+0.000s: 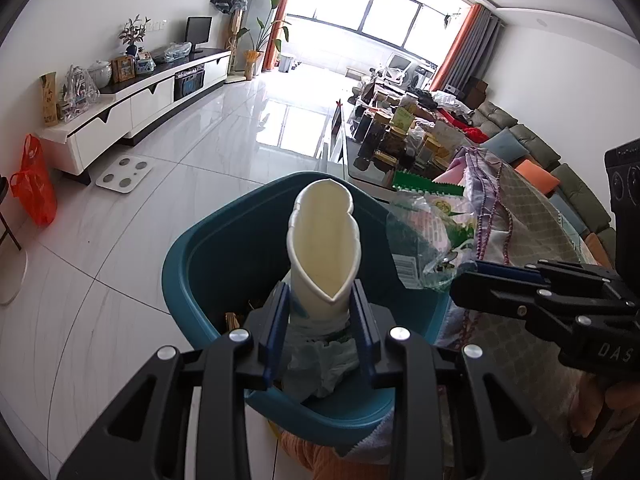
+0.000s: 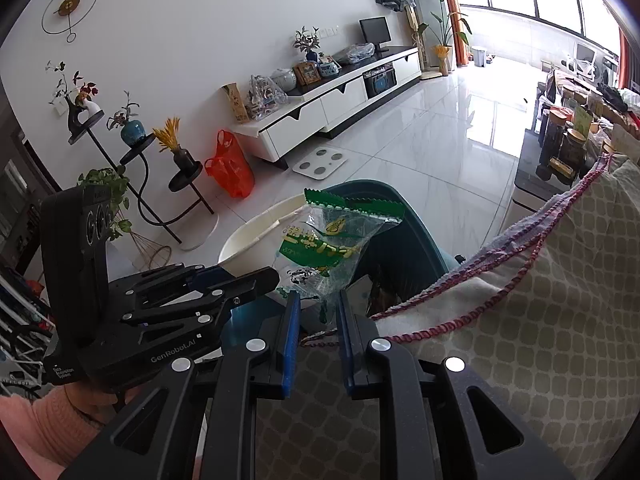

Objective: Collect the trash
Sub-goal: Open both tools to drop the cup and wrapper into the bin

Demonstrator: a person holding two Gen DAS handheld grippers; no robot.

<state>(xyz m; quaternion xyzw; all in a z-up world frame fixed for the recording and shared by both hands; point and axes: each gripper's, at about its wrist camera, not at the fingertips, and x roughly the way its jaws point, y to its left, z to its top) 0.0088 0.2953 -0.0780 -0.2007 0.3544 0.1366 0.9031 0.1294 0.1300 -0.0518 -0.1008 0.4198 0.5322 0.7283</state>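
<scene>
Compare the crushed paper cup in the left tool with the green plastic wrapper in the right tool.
The crushed white paper cup is opaque, stiff and plain inside; the green-and-clear plastic wrapper is see-through, limp and printed. The cup's rim is pinched to a point; the wrapper's top edge is serrated. Both are clamped in a tool over the teal plastic bin.

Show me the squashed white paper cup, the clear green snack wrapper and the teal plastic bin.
squashed white paper cup [image 1: 320, 240], left wrist view, inner wall
clear green snack wrapper [image 2: 320, 248], right wrist view, printed middle
teal plastic bin [image 1: 180, 264], left wrist view, left rim

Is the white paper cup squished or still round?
Squished. The paper cup has a pinched, pointed mouth, squeezed between the left gripper's fingers over the bin.
</scene>
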